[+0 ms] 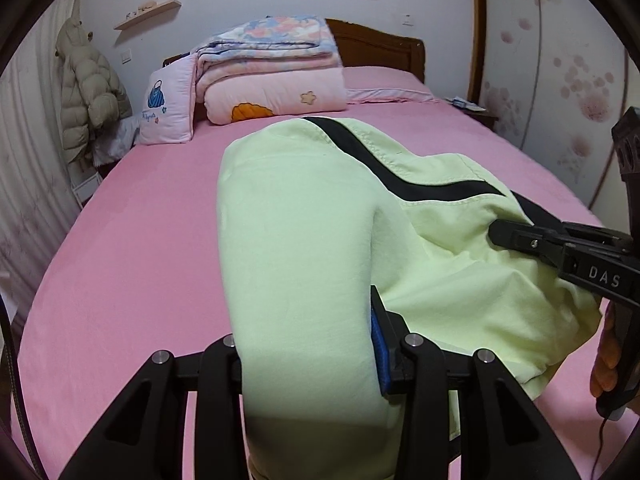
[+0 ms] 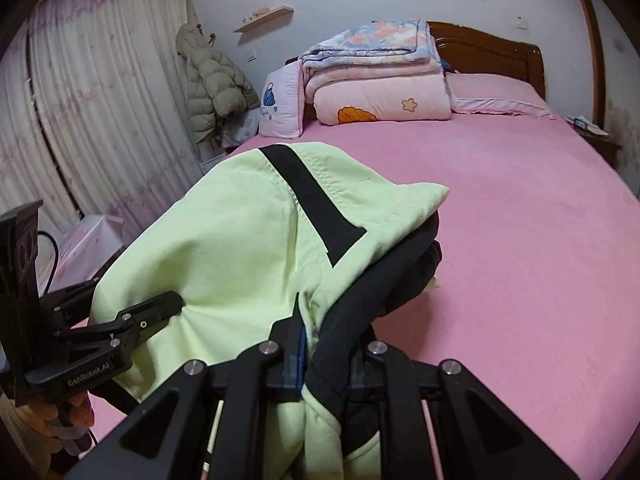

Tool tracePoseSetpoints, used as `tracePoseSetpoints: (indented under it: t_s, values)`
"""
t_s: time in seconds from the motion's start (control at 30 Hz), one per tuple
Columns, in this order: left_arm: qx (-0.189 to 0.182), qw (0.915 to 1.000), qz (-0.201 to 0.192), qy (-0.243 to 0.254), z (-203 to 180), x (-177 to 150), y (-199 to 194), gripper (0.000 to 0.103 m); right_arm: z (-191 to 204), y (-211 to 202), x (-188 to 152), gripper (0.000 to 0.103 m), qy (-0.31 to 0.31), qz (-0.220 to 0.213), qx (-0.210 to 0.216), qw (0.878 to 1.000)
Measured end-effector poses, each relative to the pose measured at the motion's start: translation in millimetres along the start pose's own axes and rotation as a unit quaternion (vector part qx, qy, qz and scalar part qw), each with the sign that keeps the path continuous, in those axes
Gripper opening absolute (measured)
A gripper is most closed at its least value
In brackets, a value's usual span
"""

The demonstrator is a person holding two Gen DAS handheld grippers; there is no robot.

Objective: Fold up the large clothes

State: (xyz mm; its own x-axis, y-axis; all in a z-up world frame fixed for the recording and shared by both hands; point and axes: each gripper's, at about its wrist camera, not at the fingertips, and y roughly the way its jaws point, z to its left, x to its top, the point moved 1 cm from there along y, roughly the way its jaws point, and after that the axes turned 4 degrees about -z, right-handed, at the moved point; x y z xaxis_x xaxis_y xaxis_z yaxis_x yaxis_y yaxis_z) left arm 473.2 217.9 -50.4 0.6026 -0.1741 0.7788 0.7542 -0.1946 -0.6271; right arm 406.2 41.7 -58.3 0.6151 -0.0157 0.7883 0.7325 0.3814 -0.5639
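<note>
The left gripper (image 1: 308, 364) pinches a thick fold of the pale green garment (image 1: 304, 216), which drapes over its fingers and hides the left one entirely, so only the blue pad of the right finger shows. The right gripper (image 2: 316, 356) clamps the garment's black-trimmed edge, its fingertips buried in cloth. The garment hangs between both grippers above the pink bed (image 2: 520, 240), blocking the near bedsheet; folded quilts (image 1: 272, 76) lie far ahead by the headboard.
</note>
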Motion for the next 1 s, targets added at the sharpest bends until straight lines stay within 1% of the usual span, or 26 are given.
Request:
tracePoseSetpoints:
  t_s: [0.07,0.13,0.17,0.2,0.27,0.3,0.33,0.37,0.4,0.43,0.47,0.5,0.53,0.57,0.63,0.73,0.77,0.8,0.87,0.93,1.0]
  values:
    - [-0.006,1.0,0.003,-0.001,26,6,38,0.038,1,49,13,0.012,0.002,-0.001,-0.009,1.0]
    - [-0.014,0.9998,0.008,-0.008,50,9,79,0.038,-2,84,15,0.012,0.007,0.001,-0.019,1.0]
    - [-0.019,0.9996,0.012,-0.017,66,10,105,0.038,-6,109,14,0.012,0.017,0.006,-0.027,0.999]
    - [-0.021,0.9993,0.021,-0.022,76,6,129,0.038,-11,126,10,0.012,0.024,0.012,-0.036,0.999]
    - [-0.025,0.9981,0.041,-0.039,87,-3,165,0.039,-20,161,-2,0.012,0.041,0.037,-0.045,0.997]
    - [-0.023,0.9975,0.048,-0.045,92,-9,179,0.044,-20,172,-10,0.012,0.04,0.043,-0.052,0.997]
    - [-0.019,0.9971,0.047,-0.056,99,-19,190,0.048,-19,179,-16,0.013,0.031,0.045,-0.059,0.997]
    - [-0.017,0.997,0.043,-0.062,103,-24,194,0.056,-16,184,-21,0.014,0.017,0.045,-0.069,0.996]
    - [-0.012,0.9968,0.041,-0.068,108,-30,197,0.068,-12,188,-27,0.016,-0.002,0.044,-0.085,0.995]
    - [0.002,0.9961,0.038,-0.079,115,-37,197,0.076,-11,189,-31,0.021,-0.012,0.046,-0.095,0.994]
    - [0.016,0.995,0.036,-0.092,122,-41,196,0.088,-10,190,-35,0.027,-0.021,0.05,-0.108,0.993]
    - [0.023,0.9939,0.036,-0.102,126,-45,195,0.098,-12,190,-39,0.032,-0.024,0.056,-0.115,0.991]
    - [0.029,0.9925,0.038,-0.112,131,-47,194,0.101,-15,189,-43,0.039,-0.025,0.062,-0.119,0.991]
    - [0.031,0.9914,0.041,-0.12,136,-50,193,0.103,-18,187,-48,0.045,-0.024,0.071,-0.121,0.99]
    - [0.033,0.9908,0.047,-0.123,141,-51,193,0.103,-27,184,-55,0.051,-0.014,0.082,-0.122,0.989]
    - [0.061,0.9926,0.05,-0.093,129,-48,183,0.103,-41,166,-63,0.06,0.014,0.089,-0.127,0.988]
    - [0.075,0.9924,0.051,-0.082,124,-46,179,0.103,-45,162,-64,0.06,0.023,0.093,-0.126,0.987]
    - [0.085,0.992,0.053,-0.077,115,-50,166,0.103,-48,156,-65,0.06,0.034,0.098,-0.125,0.987]
    - [0.1,0.991,0.06,-0.065,106,-45,156,0.103,-50,146,-65,0.06,0.041,0.108,-0.128,0.985]
    - [0.116,0.9902,0.059,-0.052,96,-41,141,0.103,-48,137,-63,0.06,0.033,0.113,-0.141,0.983]
    - [0.119,0.99,0.058,-0.049,88,-38,126,0.103,-45,125,-60,0.06,0.029,0.116,-0.142,0.983]
